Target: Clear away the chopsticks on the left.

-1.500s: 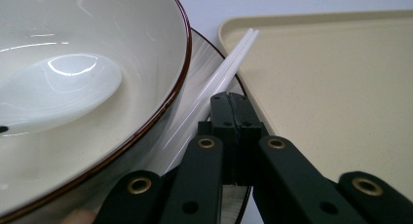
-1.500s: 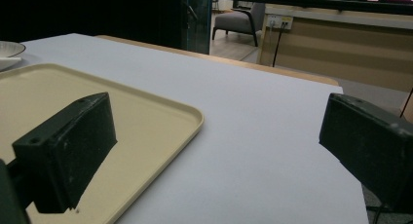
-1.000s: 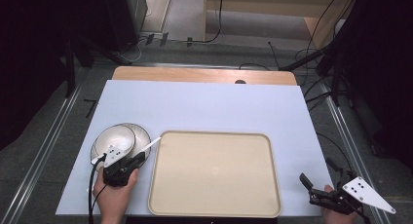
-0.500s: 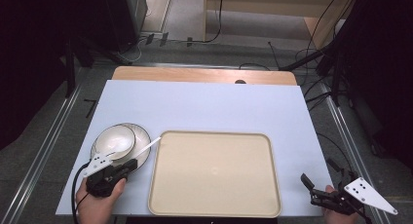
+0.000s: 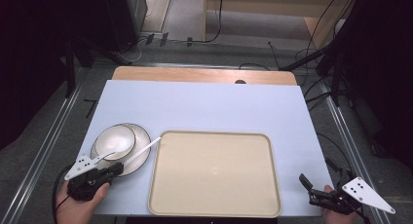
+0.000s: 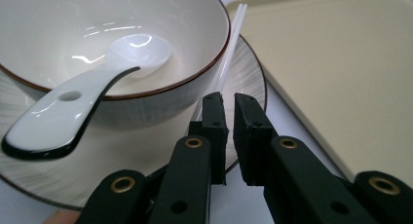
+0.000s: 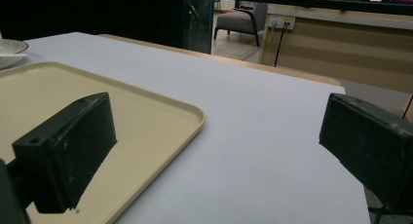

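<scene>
Left gripper (image 6: 228,103) nearly pressed together, empty, near chopsticks (image 6: 229,58); its view shows spoon (image 6: 78,100) in bowl (image 6: 160,83). Right gripper (image 5: 311,187) spread.

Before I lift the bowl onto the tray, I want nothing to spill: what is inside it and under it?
Inside the bowl lies a white spoon, its handle over the rim. Under it sits a plate, with white chopsticks resting on the plate's edge. The plate's middle is covered by the bowl.

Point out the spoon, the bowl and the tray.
spoon (image 6: 58,112): left gripper view, on its handle beside the hole.
bowl (image 5: 115,140): high view, on its inner bottom.
tray (image 5: 214,173): high view, on its bare floor.
</scene>
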### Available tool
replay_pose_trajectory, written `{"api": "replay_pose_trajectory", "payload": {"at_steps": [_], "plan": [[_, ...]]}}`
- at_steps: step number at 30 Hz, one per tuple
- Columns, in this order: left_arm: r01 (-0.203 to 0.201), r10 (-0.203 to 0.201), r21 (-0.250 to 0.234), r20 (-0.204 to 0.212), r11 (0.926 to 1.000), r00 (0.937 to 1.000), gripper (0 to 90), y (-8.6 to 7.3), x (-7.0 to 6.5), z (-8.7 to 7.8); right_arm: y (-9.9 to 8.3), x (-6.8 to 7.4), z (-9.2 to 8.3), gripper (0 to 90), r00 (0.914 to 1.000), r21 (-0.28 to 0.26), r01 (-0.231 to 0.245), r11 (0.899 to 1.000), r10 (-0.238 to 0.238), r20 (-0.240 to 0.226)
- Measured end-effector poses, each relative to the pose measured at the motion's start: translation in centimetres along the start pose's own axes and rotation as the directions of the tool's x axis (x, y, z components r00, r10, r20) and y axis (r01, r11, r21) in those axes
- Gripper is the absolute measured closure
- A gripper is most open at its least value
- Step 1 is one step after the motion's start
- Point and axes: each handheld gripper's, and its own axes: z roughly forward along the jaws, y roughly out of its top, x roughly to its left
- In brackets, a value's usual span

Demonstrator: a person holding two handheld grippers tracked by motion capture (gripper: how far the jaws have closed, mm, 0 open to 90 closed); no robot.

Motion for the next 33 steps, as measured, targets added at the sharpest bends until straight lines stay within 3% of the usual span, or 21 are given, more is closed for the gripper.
{"api": "replay_pose_trajectory", "payload": {"at_steps": [10,33], "plan": [[0.008,-0.007,0.013,-0.032,0.9999,0.9994,83.3,-0.2,0.3,0.1,0.0,0.0,0.0,0.2,1.0,0.002,-0.003,1.0,0.003,-0.003],[-0.03,0.031,0.071,-0.019,0.9971,0.9994,82.1,0.0,-0.1,1.2,-0.1,0.0,0.1,0.2,1.0,0.003,0.004,1.0,-0.004,-0.002]]}}
